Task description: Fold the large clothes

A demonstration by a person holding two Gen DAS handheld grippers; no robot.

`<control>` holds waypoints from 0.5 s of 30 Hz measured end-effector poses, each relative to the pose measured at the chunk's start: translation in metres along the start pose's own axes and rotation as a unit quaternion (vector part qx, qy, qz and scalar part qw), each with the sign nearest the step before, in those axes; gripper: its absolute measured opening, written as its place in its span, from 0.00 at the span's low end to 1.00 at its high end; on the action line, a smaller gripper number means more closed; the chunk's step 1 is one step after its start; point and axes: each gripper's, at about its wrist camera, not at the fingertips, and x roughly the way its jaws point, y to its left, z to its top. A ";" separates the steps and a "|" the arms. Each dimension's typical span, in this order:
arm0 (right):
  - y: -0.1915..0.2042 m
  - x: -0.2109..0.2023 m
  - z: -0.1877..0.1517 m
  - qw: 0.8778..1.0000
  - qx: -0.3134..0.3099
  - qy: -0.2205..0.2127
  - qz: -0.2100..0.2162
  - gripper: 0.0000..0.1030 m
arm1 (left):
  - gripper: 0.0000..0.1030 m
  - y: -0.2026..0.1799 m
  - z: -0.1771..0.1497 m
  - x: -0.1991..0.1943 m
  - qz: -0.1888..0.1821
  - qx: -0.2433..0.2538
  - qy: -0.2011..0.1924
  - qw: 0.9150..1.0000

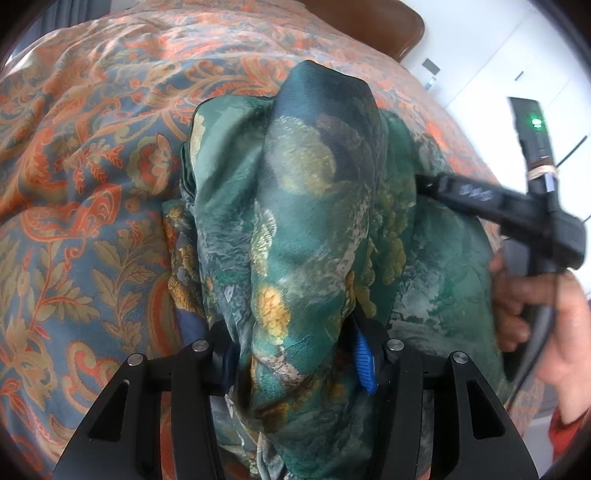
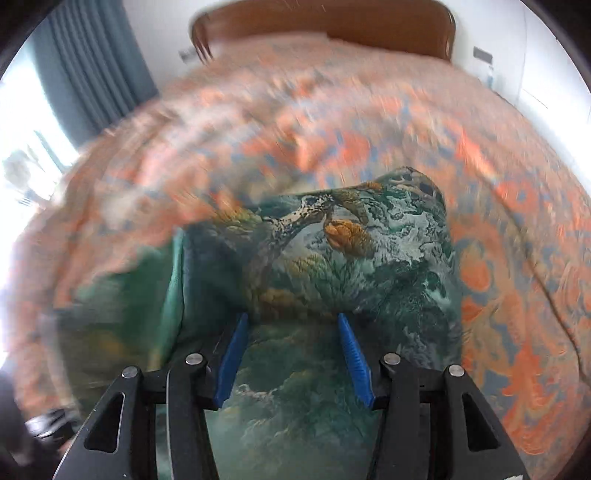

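While my left gripper [image 1: 295, 354] is clamped on a bunched fold of the green printed garment [image 1: 306, 206], my right gripper [image 2: 293, 354] has its blue pads [image 2: 352, 354] apart with the same cloth lying between them; I cannot tell if they press it. Beyond both, the garment rests heaped on the orange patterned bedspread [image 1: 92, 166], below a brown headboard [image 2: 325, 26].

A bed [image 1: 92, 166] with an orange-and-blue paisley cover carries the bunched green patterned garment [image 1: 306, 206].
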 end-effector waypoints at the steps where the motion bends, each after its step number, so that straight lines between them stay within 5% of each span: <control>1: 0.002 0.007 -0.002 1.000 -0.005 0.002 -0.011 0.51 | 0.51 0.000 0.000 0.002 0.001 -0.001 0.000 1.000; 5: 0.012 0.022 -0.003 0.998 -0.036 -0.004 -0.051 0.51 | 0.52 -0.002 0.000 0.004 0.000 -0.002 -0.002 1.000; 9: 0.003 0.013 -0.008 0.999 -0.023 -0.019 -0.033 0.50 | 0.53 -0.008 -0.002 0.002 0.002 0.008 -0.001 1.000; 15: 0.009 -0.082 -0.057 0.993 -0.075 -0.088 -0.007 0.50 | 0.53 -0.002 -0.001 0.000 -0.009 -0.003 -0.002 1.000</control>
